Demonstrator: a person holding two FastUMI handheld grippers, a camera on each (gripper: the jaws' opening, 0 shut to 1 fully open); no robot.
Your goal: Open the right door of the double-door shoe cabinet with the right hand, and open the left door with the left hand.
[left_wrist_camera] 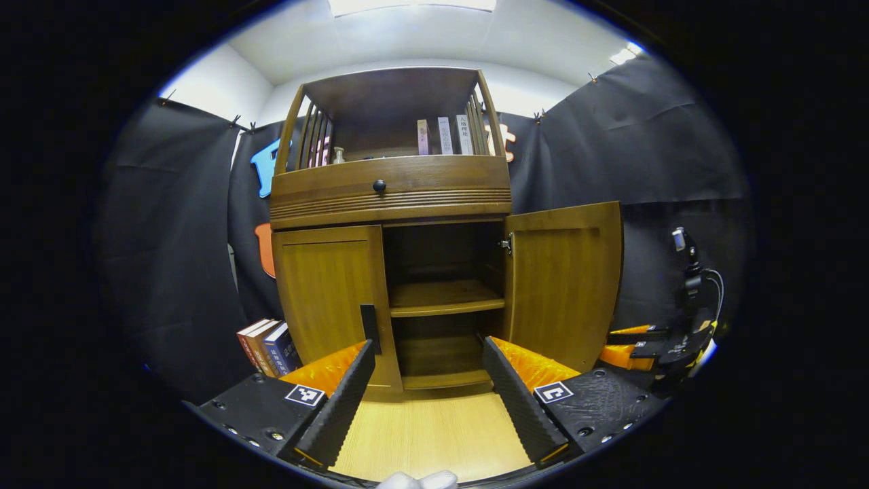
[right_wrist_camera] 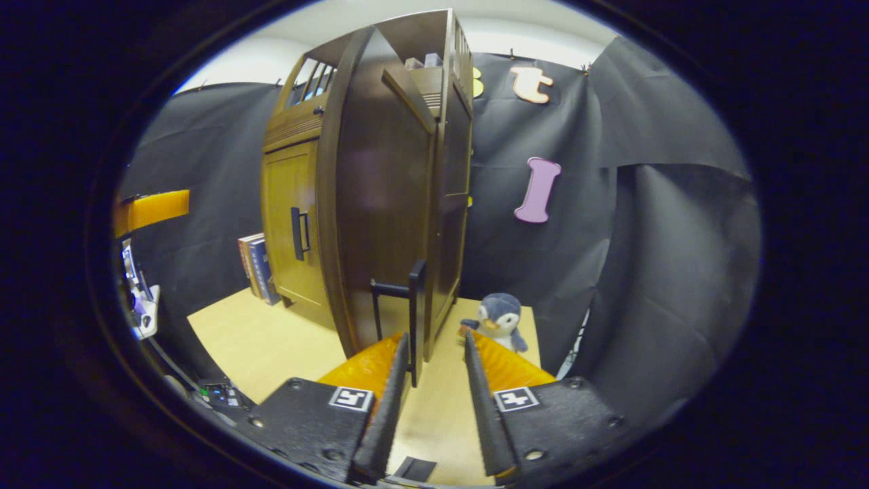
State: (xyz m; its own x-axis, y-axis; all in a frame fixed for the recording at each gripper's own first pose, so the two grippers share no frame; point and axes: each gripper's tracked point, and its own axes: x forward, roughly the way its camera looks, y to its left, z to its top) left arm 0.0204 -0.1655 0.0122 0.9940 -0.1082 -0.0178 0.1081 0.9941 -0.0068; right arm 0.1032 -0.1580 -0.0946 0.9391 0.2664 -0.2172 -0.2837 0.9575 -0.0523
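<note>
Left gripper view: the left gripper (left_wrist_camera: 428, 380) is spread, holding nothing, facing the cabinet (left_wrist_camera: 390, 193). The right door (left_wrist_camera: 563, 285) stands open; the left door (left_wrist_camera: 329, 299) is shut. Centre the fingers on its handle (left_wrist_camera: 369, 328), close, then pull along the hinge arc.

Right gripper view: the right gripper (right_wrist_camera: 434, 390) is spread just beside the right handle (right_wrist_camera: 414, 319), pinching nothing.

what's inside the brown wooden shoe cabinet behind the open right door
Through the open right door the brown wooden shoe cabinet shows one bare wooden shelf and a dark lower compartment. The closed left door hides that half.
</note>
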